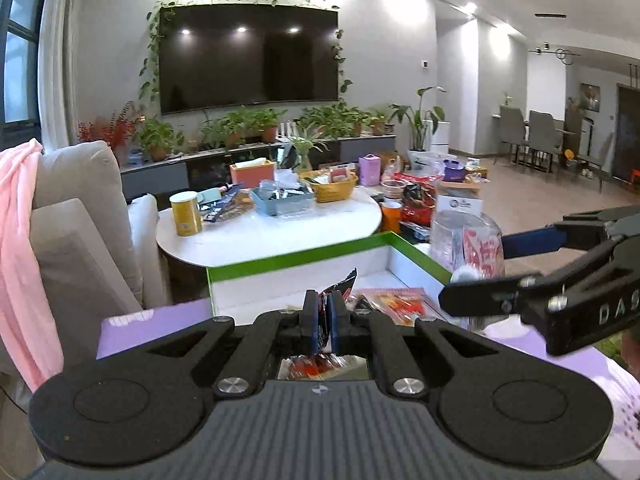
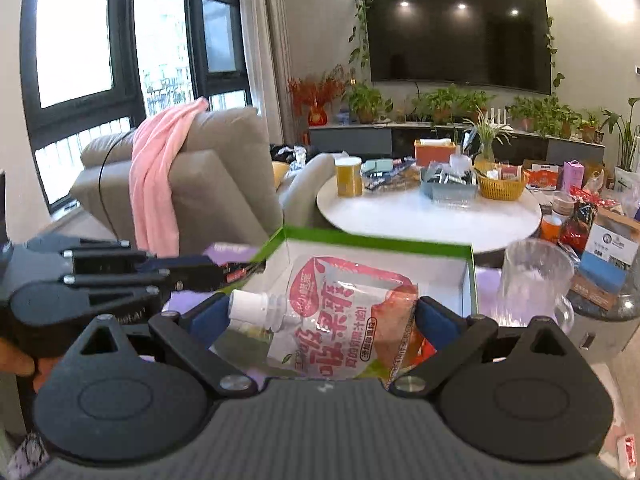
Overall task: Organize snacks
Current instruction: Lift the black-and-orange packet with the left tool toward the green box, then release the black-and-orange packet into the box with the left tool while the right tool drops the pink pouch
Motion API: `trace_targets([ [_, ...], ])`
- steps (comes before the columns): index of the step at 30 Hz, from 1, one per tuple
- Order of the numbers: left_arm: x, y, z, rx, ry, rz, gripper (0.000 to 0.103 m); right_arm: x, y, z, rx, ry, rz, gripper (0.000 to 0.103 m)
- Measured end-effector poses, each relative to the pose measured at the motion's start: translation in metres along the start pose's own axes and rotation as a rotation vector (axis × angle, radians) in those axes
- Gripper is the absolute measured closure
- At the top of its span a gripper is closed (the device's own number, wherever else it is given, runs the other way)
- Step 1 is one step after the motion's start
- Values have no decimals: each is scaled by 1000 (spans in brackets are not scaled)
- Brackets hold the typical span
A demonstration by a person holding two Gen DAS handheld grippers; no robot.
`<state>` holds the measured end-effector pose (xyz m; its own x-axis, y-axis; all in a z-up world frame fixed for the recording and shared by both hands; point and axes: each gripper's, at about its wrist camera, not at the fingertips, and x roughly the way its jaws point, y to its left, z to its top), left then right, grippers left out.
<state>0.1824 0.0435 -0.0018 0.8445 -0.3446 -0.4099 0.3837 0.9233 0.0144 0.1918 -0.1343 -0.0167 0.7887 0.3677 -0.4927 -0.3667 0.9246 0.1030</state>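
Right wrist view: right hand-held gripper clamps a spouted pouch above the green-rimmed box ahead; left hand-held gripper pinches, probably, a small packet. Next: lower, release.

Bright room: my ceiling spotlights glare off the TV, the window blows out upper left, edges bend, close foreground slightly soft.

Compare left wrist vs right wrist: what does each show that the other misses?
Left wrist only: the dining chairs and the left gripper shut on a small dark snack packet.
Right wrist only: the windows and the right gripper clamping a pink spouted pouch.
Both: the green-rimmed box, white round table, TV, and clear glass mug.
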Motion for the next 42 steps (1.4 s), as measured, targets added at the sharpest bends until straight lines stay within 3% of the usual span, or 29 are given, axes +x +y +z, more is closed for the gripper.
trace_targets([
  [7, 47, 21, 7, -13, 36, 33, 98, 42, -23, 14, 15, 31, -42, 26],
  [17, 97, 26, -8, 3, 115, 23, 95, 93, -41, 4, 62, 131, -81, 26],
  [20, 104, 22, -13, 21, 143, 46, 77, 101, -41, -2, 56, 171, -129, 26],
  [24, 98, 18, -17, 45, 138, 71, 69, 85, -42, -5, 51, 95, -173, 26],
  [32, 65, 5, -15, 70, 115, 68, 65, 47, -51, -4, 132, 101, -145, 26],
  [36, 39, -6, -17, 64, 106, 37, 64, 25, -53, -5, 129, 97, -158, 26],
  [42, 9, -35, -29, 91, 117, -15, 54, -12, -64, -17, 154, 99, -200, 26],
])
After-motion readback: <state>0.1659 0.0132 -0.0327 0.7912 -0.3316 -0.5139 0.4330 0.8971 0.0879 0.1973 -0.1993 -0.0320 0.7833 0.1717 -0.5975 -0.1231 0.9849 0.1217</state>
